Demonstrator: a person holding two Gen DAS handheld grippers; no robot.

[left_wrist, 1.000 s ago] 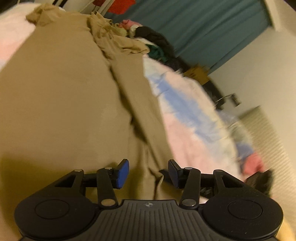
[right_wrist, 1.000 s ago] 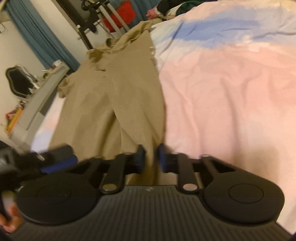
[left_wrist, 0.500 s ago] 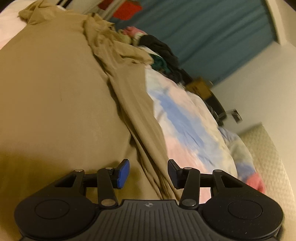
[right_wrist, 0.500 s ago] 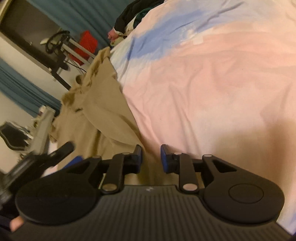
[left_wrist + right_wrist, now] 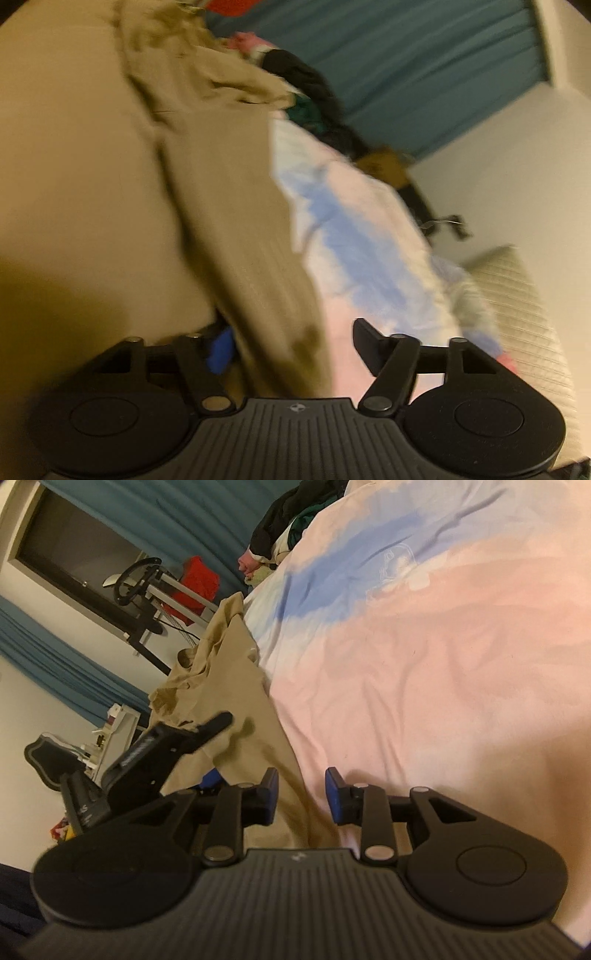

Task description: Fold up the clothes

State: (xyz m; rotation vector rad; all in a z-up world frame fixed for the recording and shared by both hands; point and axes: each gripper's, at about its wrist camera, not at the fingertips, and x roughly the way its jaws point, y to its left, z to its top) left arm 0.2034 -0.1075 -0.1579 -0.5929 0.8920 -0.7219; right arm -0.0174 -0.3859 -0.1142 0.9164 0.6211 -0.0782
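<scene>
Setting up a fold: my left gripper is opening, my right gripper sits released; both straddle the near edge of the tan cotton garment, spread on the pastel pink-and-blue duvet. Next: pinch that edge.

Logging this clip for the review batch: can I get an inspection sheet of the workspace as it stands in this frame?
Surface: bed under a pink, blue and white duvet, rumpled.
Job's things: tan fabric garment spread along the bed, its edge bunched in folds.
Clutter: heap of dark and pink clothes at the bed's far end.
Grippers: left gripper jaws opening, garment edge between them; right gripper jaws apart, over the garment's edge, not clamped.
Cables: thin cable by the metal frame.
Surroundings: teal curtains, red object on a metal frame, pale walls.
</scene>
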